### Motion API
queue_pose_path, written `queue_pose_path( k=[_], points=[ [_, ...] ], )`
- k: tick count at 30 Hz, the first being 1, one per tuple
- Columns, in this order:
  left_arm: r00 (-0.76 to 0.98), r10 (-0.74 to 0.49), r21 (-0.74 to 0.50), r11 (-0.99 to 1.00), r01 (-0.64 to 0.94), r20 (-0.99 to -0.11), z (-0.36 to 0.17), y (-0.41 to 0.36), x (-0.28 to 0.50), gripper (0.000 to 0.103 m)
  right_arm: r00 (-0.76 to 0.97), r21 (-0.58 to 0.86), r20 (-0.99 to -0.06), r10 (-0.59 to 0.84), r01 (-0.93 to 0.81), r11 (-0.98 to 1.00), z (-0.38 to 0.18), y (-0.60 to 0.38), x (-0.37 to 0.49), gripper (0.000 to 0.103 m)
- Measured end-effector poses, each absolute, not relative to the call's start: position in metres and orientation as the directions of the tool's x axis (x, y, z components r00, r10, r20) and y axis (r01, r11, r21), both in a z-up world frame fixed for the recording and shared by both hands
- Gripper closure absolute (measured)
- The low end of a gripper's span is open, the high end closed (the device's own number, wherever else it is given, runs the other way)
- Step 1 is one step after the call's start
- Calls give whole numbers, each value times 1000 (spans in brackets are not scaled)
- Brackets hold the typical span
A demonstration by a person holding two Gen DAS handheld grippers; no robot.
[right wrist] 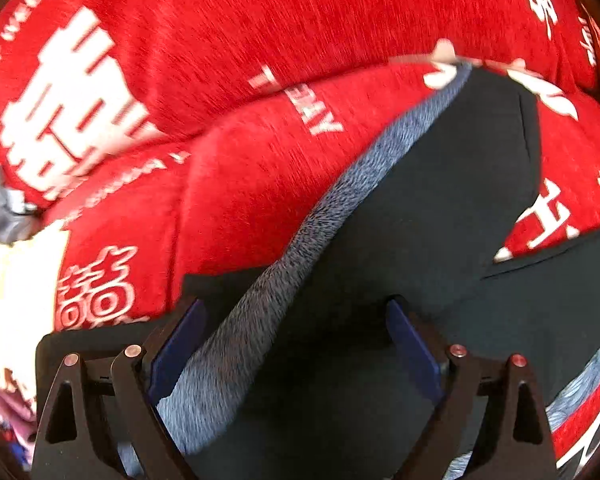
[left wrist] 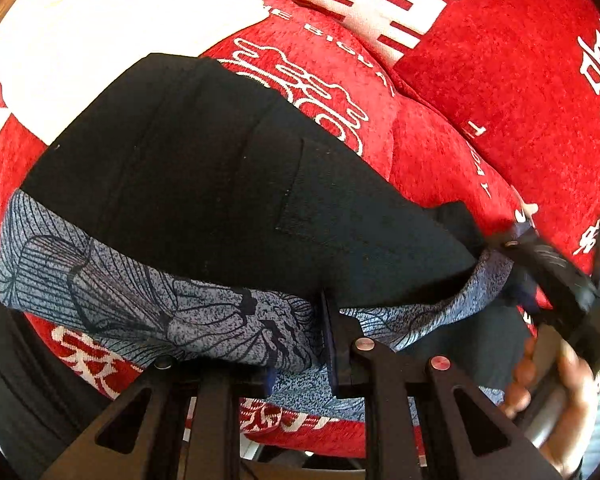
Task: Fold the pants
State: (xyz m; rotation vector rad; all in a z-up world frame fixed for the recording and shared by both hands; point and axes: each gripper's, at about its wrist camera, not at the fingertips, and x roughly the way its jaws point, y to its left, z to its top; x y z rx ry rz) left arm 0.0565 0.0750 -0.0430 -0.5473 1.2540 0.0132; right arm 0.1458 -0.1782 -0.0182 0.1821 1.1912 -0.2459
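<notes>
The black pants (left wrist: 220,184) with a grey-blue patterned waistband (left wrist: 112,292) lie on a red blanket. My left gripper (left wrist: 300,372) is shut on the waistband near its middle. My right gripper (right wrist: 296,344) is open, its blue pads on either side of the waistband edge (right wrist: 260,300) and black cloth (right wrist: 420,220). In the left wrist view the right gripper (left wrist: 512,264) sits at the waistband's right end, with the hand behind it.
The red blanket (left wrist: 480,92) with white lettering covers the surface and rises in soft folds behind the pants. A white cloth (left wrist: 100,40) lies at the far left. A grey item (right wrist: 0,216) lies at the left edge.
</notes>
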Motion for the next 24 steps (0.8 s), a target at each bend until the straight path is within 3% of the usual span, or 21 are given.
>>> queue_pose_path(
  k=[1, 2, 4, 7, 12, 16, 18, 23, 24],
  points=[
    [330, -293, -394, 869, -300, -897, -41, 76, 55, 83, 337, -85, -926, -171, 256, 963, -21, -170, 148, 60],
    [330, -302, -403, 866, -298, -894, -39, 79, 53, 83, 347, -89, -922, -173, 245, 965, -20, -168, 145, 73],
    [332, -319, -416, 864, -284, -888, -33, 82, 49, 83, 363, -67, -919, -151, 234, 970, -10, -172, 131, 85],
    [327, -343, -430, 869, -246, -881, -25, 86, 40, 83, 416, 17, -905, -86, 237, 971, 14, -190, 98, 88],
    [250, -335, -394, 886, -244, -908, -44, 97, 15, 83, 415, 53, -909, -47, 227, 972, 8, -198, 25, 87],
    [155, -333, -366, 876, -315, -930, -79, 113, 4, 83, 416, 42, -908, -53, 215, 976, -13, -195, 7, 77],
    [154, -330, -363, 878, -312, -931, -79, 117, 1, 77, 419, 12, -905, -74, 201, 980, -8, -192, 8, 68],
    [187, -205, -248, 936, -250, -961, -52, 119, -7, 76, 477, -59, -866, -150, 200, 978, 18, -191, -4, 36],
    [191, -192, -236, 941, -241, -963, -48, 120, -9, 76, 502, -73, -849, -168, 203, 976, 26, -192, -7, 33]
  ],
)
